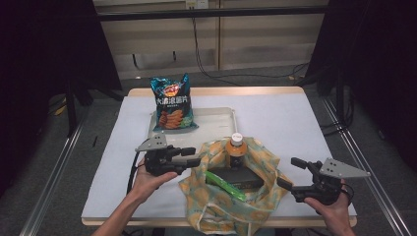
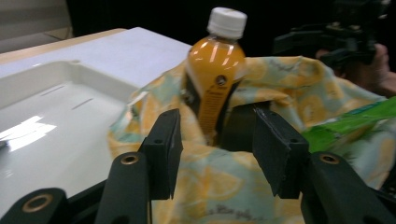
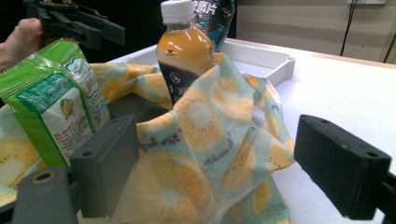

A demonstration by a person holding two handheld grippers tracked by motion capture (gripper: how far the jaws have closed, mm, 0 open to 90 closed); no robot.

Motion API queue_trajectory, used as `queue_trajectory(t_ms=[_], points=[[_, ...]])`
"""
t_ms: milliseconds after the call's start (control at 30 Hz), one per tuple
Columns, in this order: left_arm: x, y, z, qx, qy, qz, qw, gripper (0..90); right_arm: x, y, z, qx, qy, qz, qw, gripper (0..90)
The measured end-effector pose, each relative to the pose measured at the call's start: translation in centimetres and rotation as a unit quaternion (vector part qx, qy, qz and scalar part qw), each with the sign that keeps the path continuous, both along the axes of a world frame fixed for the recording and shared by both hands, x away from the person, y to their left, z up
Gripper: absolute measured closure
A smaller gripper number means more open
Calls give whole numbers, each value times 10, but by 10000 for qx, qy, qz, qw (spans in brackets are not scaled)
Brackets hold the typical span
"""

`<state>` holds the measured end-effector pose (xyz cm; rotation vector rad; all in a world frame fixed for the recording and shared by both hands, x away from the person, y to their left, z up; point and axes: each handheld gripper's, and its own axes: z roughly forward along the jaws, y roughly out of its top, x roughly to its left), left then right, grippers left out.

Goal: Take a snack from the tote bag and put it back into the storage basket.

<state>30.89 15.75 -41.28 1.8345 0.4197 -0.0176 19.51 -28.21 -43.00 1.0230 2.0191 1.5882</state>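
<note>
A cloth bag (image 1: 260, 162) printed with lemon slices stands open near the table's front edge. In it stands an orange juice bottle (image 1: 236, 150) with a white cap, beside a green snack packet (image 1: 226, 185) and a dark flat box (image 1: 243, 178). My left gripper (image 1: 192, 156) is open at the bag's left rim, and in its own view the bottle (image 2: 215, 70) rises behind the spread jaws (image 2: 217, 135). My right gripper (image 1: 289, 172) is open just right of the bag. In the right gripper view (image 3: 217, 154), the bag's cloth (image 3: 210, 121) lies loose between the wide jaws.
A white tray (image 1: 216, 123) lies behind the bag at mid table. A blue chips bag (image 1: 172, 103) leans at its left far corner. White cloth covers the table (image 1: 285, 118), with bare room to the right and left. Dark curtains stand on both sides.
</note>
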Motion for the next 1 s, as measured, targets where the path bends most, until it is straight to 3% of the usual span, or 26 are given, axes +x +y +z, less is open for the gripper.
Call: queue_trajectory(t_ms=[333, 433, 500, 567, 767, 1000], points=[[-17, -14, 8, -67, -98, -397, 9991, 518, 1, 1, -1, -25, 33, -13, 10000, 134], [-19, -15, 10, -160, -100, -398, 9990, 502, 0, 1, -1, 0, 21, -4, 10000, 133], [-21, -16, 14, -95, -211, -365, 9991, 501, -1, 1, -1, -16, 11, 23, 10000, 134], [-22, -16, 17, -224, -145, -404, 9988, 501, -1, 1, -1, -51, 1, 40, 10000, 133], [-26, -27, 15, -113, -222, -642, 9976, 473, -1, 1, -1, -43, 4, 39, 10000, 134], [-24, -37, 10, 36, -207, -697, 9973, 419, 0, 2, -2, -49, 12, 41, 10000, 133]])
